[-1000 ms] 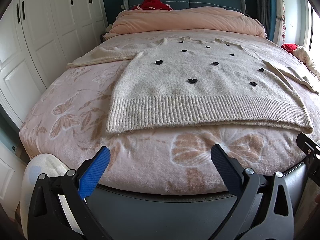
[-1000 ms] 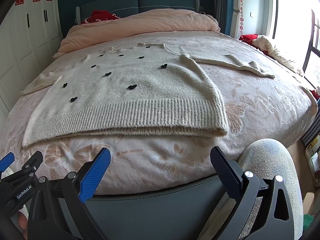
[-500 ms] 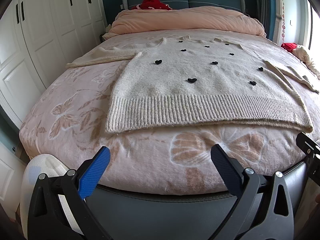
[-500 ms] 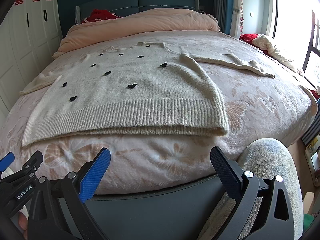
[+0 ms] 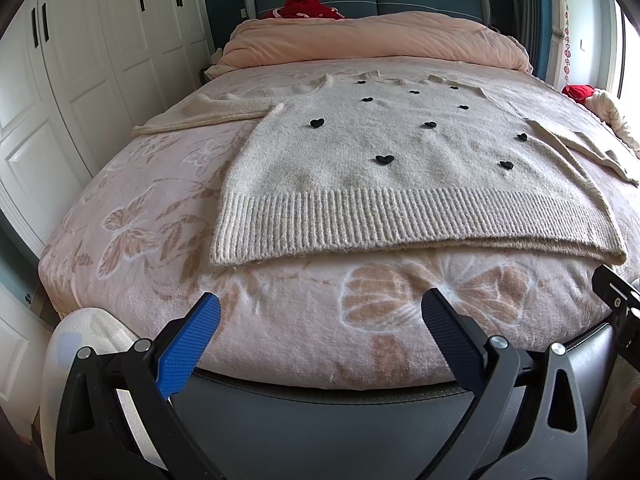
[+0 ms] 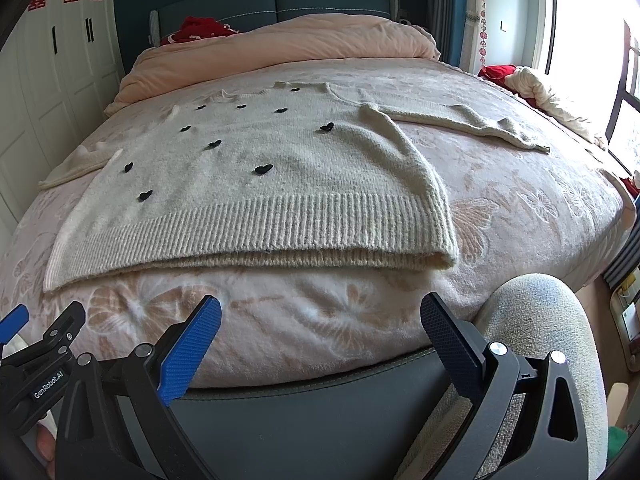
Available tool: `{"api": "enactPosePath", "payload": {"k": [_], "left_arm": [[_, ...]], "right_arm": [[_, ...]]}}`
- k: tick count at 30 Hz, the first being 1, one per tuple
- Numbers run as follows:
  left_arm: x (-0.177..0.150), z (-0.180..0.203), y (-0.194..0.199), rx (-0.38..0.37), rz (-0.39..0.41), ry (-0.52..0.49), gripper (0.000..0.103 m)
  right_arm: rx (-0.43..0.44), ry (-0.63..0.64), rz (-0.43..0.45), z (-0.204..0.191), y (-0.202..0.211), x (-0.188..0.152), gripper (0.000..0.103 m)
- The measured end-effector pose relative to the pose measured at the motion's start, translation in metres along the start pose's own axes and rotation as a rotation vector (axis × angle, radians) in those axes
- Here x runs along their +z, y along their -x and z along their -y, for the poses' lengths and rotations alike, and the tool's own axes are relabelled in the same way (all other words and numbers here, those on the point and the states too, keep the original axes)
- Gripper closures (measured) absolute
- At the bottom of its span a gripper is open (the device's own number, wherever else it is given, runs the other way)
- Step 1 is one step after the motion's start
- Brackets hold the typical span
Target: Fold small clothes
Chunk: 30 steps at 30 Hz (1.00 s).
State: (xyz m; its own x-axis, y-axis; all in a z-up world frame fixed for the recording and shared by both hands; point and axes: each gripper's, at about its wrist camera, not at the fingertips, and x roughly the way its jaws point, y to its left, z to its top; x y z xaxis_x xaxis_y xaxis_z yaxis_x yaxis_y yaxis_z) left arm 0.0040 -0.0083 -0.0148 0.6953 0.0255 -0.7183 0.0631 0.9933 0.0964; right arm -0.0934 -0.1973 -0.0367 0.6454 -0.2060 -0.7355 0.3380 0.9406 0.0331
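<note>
A cream knit sweater [image 5: 384,168] with small black hearts lies flat on the bed, ribbed hem toward me and both sleeves spread sideways. It also shows in the right wrist view [image 6: 248,184]. My left gripper [image 5: 320,328] is open and empty, held off the foot of the bed below the hem. My right gripper [image 6: 320,332] is open and empty, also below the hem, toward the sweater's right corner. The left gripper shows at the left edge of the right wrist view [image 6: 36,344].
The bed has a pink floral blanket [image 5: 152,216] and a dark padded footboard [image 5: 340,416]. A rolled pink duvet [image 5: 372,40] lies at the head. White wardrobes [image 5: 60,80] stand left. A window and heaped clothes [image 6: 548,92] are right. My knees [image 6: 536,336] are close below.
Both grippers have edged very slightly toward the bed. Nothing was grasped and the sweater has not moved.
</note>
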Motion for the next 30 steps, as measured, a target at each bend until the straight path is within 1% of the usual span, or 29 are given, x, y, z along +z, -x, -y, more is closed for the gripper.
{"api": "enactPosePath", "payload": {"k": [8,11,13,15,16,18,20,22,23,25,27,30], "left_arm": [[0.001,0.0,0.0,-0.003,0.0,0.005,0.005],[0.01,0.002,0.0,-0.001,0.022,-0.004,0.005],[0.019,0.003,0.001,-0.014,0.034,-0.008,0.005],[0.033,0.005,-0.002,-0.016,0.035,-0.006,0.005],[0.04,0.006,-0.004,-0.019,0.027,-0.004,0.005],[0.06,0.008,-0.012,-0.028,0.013,0.016,0.005],[0.076,0.01,-0.016,-0.029,0.024,0.027,0.005],[0.093,0.014,-0.023,-0.011,0.04,0.027,0.005],[0.099,0.017,-0.027,-0.005,0.041,0.029,0.005],[0.108,0.019,-0.034,-0.006,0.03,0.036,0.005],[0.114,0.021,-0.043,-0.005,0.011,0.053,0.005],[0.117,0.024,-0.057,-0.012,-0.028,0.06,0.005]], "right_arm": [[0.006,-0.001,-0.002,0.0,-0.001,0.0,0.005],[0.044,-0.024,-0.017,0.004,-0.005,0.002,0.005],[0.083,-0.052,-0.036,0.014,-0.01,0.012,0.005],[0.105,-0.072,-0.04,0.029,-0.015,0.031,0.005],[0.09,-0.077,-0.026,0.04,-0.018,0.041,0.005],[0.03,-0.098,0.008,0.07,-0.027,0.067,0.005],[-0.028,-0.146,0.029,0.106,-0.04,0.094,0.005],[-0.096,-0.203,0.038,0.151,-0.061,0.123,0.005],[-0.145,-0.227,0.041,0.176,-0.075,0.139,0.005],[-0.21,-0.261,0.028,0.213,-0.1,0.161,0.005],[-0.249,-0.326,0.019,0.254,-0.128,0.181,0.005],[-0.25,-0.471,-0.01,0.308,-0.168,0.201,0.005]]}}
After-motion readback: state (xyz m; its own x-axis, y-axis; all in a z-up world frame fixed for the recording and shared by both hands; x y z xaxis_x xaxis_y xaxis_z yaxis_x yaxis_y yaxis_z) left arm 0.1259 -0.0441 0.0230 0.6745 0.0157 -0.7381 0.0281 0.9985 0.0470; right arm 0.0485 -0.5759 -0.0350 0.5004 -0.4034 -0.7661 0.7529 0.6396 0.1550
